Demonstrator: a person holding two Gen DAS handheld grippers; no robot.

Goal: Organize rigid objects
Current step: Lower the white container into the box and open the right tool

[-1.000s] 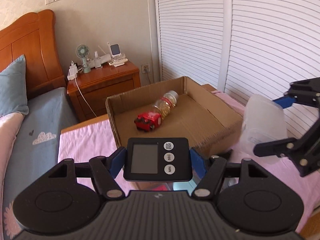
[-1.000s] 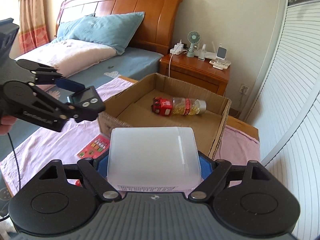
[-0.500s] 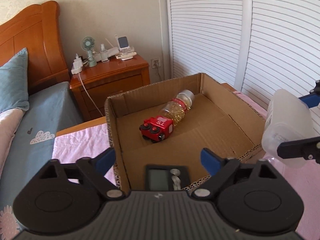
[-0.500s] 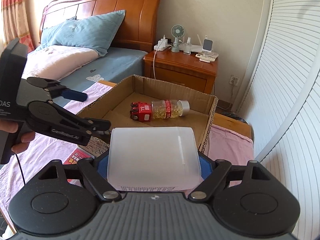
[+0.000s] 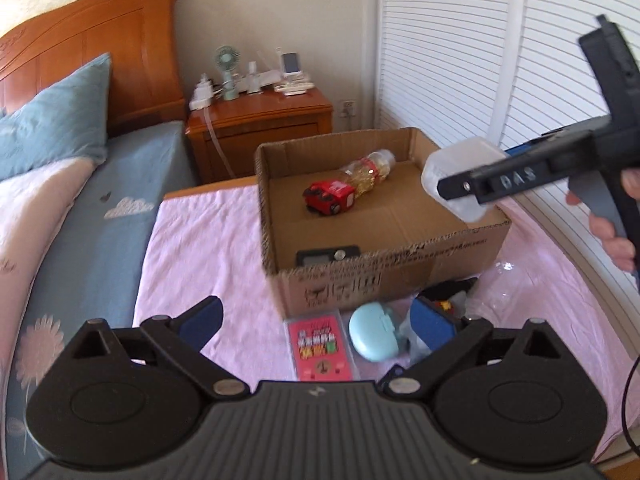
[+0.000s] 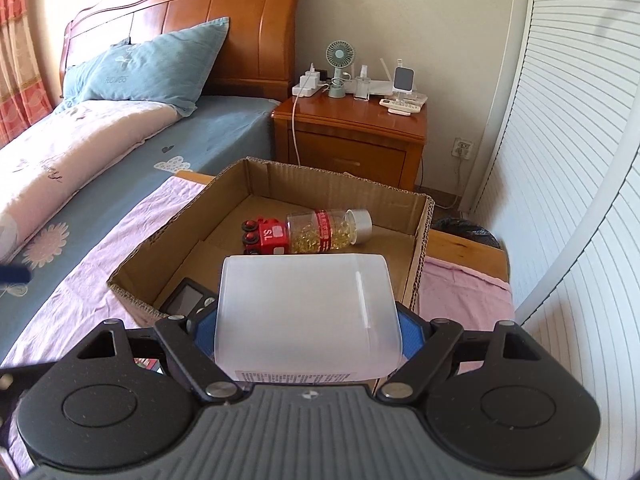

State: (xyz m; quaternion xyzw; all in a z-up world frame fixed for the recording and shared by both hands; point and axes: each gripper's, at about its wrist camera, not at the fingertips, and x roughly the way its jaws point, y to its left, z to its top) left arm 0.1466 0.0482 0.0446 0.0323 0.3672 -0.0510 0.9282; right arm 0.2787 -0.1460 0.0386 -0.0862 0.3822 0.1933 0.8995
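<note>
A cardboard box (image 5: 380, 276) (image 6: 340, 182) stands on the pink cloth. Inside lie a red toy truck (image 5: 328, 198) (image 6: 266, 236), a capsule bottle (image 5: 368, 172) (image 6: 328, 230) and a black timer (image 5: 326, 256) (image 6: 188, 300) against the near wall. My left gripper (image 5: 316, 312) hangs in front of the box, its jaws opening with nothing between them. My right gripper (image 6: 306, 320) (image 5: 476, 172) is shut on a translucent white plastic container (image 6: 304, 312) (image 5: 460, 164), held above the box's right side.
A pink card case (image 5: 320, 348) and a teal case (image 5: 372, 336) lie on the cloth before the box, beside a dark clutter. A bed (image 6: 120, 152) lies left, a wooden nightstand (image 6: 352, 128) behind, louvered doors (image 5: 480, 60) right.
The left gripper let go of the timer, which now lies in the box, then drew back with its jaws spread. The right gripper carried the container over the box.
</note>
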